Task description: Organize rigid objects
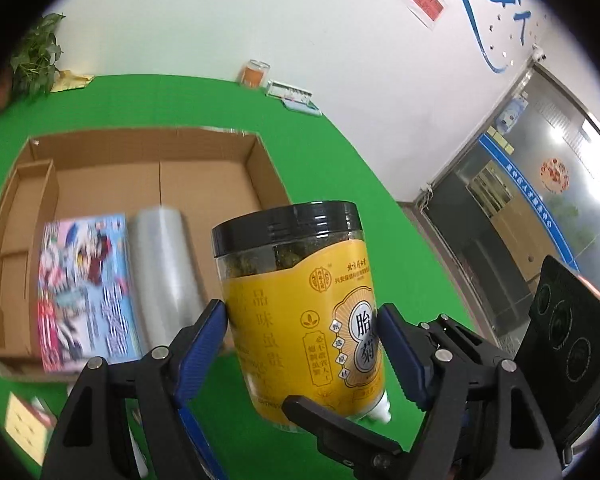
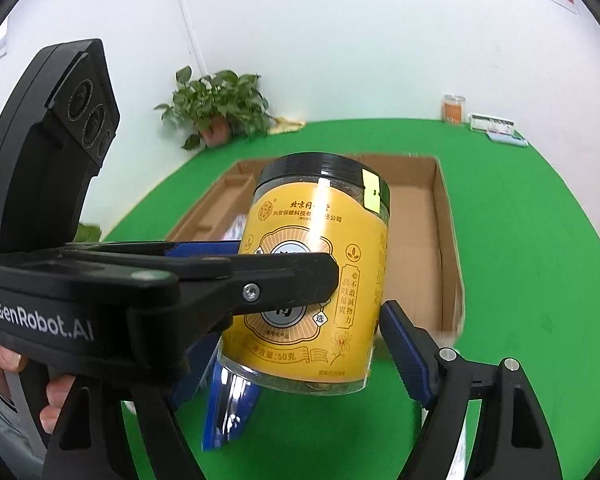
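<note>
Both sets of jaws clamp the jar (image 1: 300, 304), the left gripper (image 1: 302, 330) and right gripper (image 2: 300, 344) pinching its yellow sides, lid up, with the box (image 1: 160, 184) just ahead and below, free floor beyond the roll (image 1: 166, 272).

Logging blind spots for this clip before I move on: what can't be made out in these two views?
- Right wrist view: the left gripper crosses the jar, hiding its label's centre.
- Right wrist view: the jar hides much of the cardboard box floor.
- Left wrist view: the colourful printed box is too blurred to read.
- Left wrist view: the items at the lower left are cut by the lens edge.
</note>
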Demonstrator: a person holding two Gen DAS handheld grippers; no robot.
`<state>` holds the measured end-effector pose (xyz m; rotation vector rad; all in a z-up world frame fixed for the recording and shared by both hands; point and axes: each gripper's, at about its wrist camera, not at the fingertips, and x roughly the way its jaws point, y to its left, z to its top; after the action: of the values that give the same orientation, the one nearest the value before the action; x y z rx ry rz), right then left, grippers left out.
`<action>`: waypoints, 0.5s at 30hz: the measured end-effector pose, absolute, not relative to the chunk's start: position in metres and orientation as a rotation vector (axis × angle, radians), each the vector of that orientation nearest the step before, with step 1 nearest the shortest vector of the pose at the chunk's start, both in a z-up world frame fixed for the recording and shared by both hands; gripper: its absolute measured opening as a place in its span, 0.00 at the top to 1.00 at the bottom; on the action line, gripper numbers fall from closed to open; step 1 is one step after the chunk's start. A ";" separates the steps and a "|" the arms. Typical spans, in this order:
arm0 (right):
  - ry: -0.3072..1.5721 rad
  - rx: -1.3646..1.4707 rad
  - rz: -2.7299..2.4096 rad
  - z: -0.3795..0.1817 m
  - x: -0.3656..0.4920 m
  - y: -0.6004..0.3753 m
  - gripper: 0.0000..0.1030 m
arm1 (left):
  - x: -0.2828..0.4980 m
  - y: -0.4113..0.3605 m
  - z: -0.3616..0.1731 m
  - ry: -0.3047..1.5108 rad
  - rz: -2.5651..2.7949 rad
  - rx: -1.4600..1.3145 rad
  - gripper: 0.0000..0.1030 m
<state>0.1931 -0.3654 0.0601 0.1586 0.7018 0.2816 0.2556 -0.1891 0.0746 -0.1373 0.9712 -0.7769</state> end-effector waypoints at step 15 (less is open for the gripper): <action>0.866 0.280 0.294 0.048 0.290 -0.401 0.24 | 0.323 -0.234 0.061 1.087 -0.746 -0.079 0.26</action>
<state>0.2900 -0.4006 0.0475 0.2797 0.8658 0.2941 0.3232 -0.2336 0.0611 -0.0794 1.0866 -0.7456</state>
